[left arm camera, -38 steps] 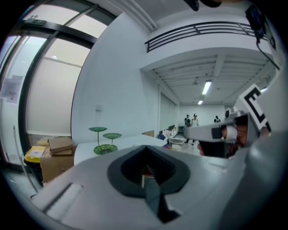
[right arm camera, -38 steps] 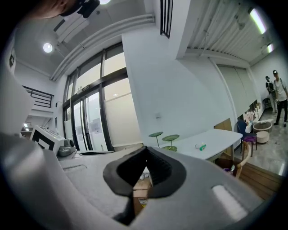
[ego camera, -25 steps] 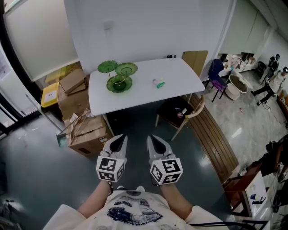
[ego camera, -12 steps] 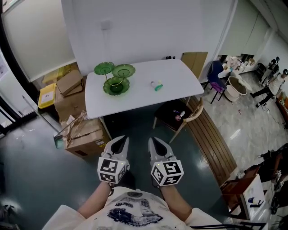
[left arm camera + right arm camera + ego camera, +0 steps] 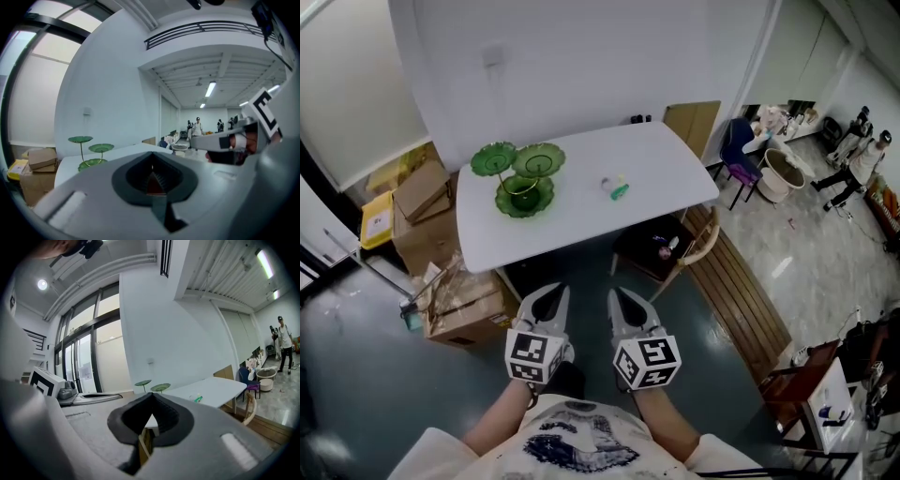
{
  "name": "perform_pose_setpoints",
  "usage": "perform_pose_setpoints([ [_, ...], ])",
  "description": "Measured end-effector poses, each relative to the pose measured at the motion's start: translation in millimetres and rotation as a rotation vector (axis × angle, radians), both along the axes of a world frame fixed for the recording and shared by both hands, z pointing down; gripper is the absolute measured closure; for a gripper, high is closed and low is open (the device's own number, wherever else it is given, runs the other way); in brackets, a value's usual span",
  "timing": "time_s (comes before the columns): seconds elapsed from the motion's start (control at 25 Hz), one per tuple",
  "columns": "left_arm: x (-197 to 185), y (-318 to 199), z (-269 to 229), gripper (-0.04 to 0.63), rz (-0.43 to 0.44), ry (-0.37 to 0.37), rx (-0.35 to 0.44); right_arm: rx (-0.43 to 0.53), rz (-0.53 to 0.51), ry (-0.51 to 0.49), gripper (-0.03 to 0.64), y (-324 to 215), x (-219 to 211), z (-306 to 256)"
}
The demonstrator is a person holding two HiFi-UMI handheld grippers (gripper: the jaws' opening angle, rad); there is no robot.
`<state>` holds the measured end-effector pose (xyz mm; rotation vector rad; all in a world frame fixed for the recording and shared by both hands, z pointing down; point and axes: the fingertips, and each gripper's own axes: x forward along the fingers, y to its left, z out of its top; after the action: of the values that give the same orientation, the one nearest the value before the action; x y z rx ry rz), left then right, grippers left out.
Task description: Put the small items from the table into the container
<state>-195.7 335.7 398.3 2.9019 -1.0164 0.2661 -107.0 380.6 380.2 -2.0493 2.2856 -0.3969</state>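
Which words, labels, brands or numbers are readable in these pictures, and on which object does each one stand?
No text is readable.
Cubes on the left gripper and right gripper: black square patterns only, no letters.
The shirt print: too blurred.
The cardboard boxes: nothing legible.

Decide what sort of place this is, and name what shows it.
Probably a shared workroom or studio, not a home: cardboard boxes piled beside the white table, strip lights on a bare high ceiling, and people standing in the open area beyond.
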Motion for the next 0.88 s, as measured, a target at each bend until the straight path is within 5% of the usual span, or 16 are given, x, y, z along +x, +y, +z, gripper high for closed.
perform_pose_setpoints([
  [0.88, 29.2, -227.7, 5.0, 0.606, 0.098, 0.0, 0.002, -0.045, 0.094, 0.032, 0.618, -216.1, 22.4, 8.9],
])
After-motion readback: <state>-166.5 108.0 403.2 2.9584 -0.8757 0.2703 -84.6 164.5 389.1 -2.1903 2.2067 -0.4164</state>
